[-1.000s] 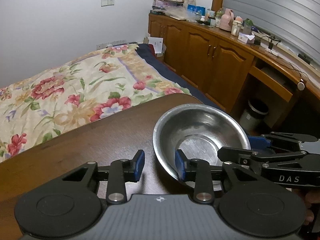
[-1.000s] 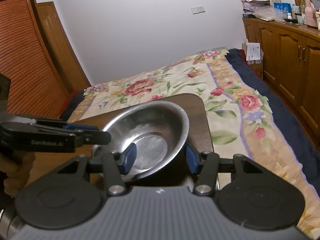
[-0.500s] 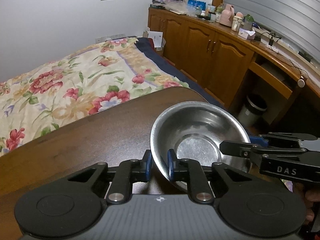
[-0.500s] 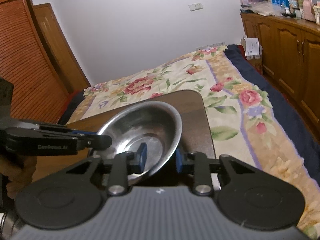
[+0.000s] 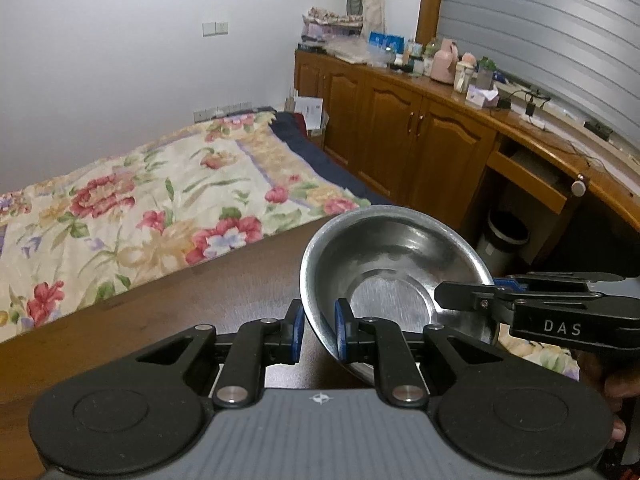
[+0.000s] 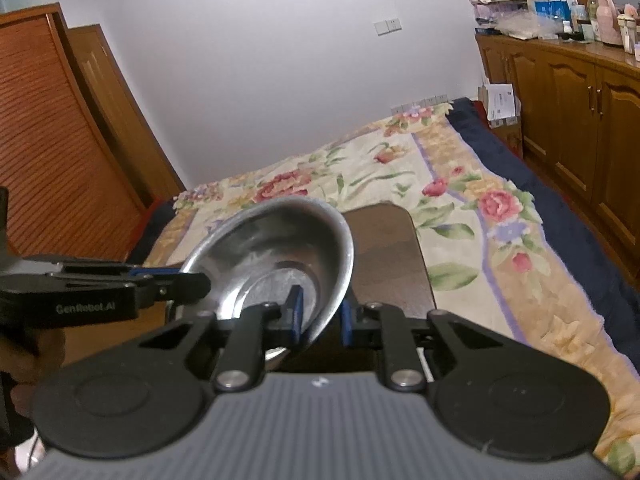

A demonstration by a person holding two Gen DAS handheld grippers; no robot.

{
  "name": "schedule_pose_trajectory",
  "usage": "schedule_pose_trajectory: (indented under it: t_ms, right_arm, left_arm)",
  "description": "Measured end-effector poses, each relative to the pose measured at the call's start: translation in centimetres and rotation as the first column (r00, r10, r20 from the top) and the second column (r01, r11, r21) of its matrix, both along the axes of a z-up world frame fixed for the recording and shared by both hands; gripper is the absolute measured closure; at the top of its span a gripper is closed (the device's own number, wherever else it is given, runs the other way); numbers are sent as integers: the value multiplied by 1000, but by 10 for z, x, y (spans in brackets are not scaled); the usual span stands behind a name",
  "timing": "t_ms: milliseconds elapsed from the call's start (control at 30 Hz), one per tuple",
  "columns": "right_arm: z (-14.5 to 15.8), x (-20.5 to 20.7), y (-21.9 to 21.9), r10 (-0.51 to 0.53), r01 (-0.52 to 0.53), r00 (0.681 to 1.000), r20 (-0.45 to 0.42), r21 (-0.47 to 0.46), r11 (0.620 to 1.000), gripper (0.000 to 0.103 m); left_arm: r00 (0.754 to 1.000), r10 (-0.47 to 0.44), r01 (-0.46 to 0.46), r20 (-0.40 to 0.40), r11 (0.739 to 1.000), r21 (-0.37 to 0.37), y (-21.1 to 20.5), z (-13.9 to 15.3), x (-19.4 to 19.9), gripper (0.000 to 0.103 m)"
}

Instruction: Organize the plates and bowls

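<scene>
Left gripper (image 5: 319, 334): blue pads pinched on the near-left rim of the round stainless-steel bowl (image 5: 394, 264), one pad inside the wall, one outside. Right gripper (image 6: 321, 314): jaws have just been closing, now clamped on the opposite rim, same inside/outside pinch. Both are on one bowl, across from each other.

Step in hand, as I read it: a two-handed lift of the bowl off the dark wooden bench (image 5: 168, 308). The bowl is tilted, not flat, and its base looks clear of the bench top, though the underside is hidden behind the gripper bodies, so I can't confirm it.

Location: the bowl sits over the far right corner of the bench, near the edge facing the bed with the floral quilt (image 5: 120, 208). No other plates or bowls show in either view, so the stack or destination is unknown from here.

Next move calls for:
- keeping both pinches firm; thin, slick steel rim, likely to slip or rotate in the pads
- moving both hands together, or the bowl twists between them
- levelling it before carrying

Pose: both grippers angle down toward the bench, coming in from opposite sides and roughly facing each other. In the left wrist view the right gripper enters from the right with the person's hand (image 5: 612, 380) behind it; in the right wrist view the left gripper comes in from the left.
</scene>
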State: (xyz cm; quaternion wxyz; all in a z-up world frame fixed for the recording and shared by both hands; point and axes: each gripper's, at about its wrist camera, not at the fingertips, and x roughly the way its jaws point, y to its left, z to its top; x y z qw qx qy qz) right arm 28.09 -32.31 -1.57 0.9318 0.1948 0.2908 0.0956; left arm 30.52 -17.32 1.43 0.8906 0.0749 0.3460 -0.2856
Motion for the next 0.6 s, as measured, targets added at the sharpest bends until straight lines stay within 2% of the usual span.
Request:
schedule_pose_trajectory:
  t_ms: [600]
  right_arm:
    - [29,-29,20,-1,3,999,49,-45,999,82]
  left_arm:
    - [997,-16,21,75,998,-60,34,28,-53,85]
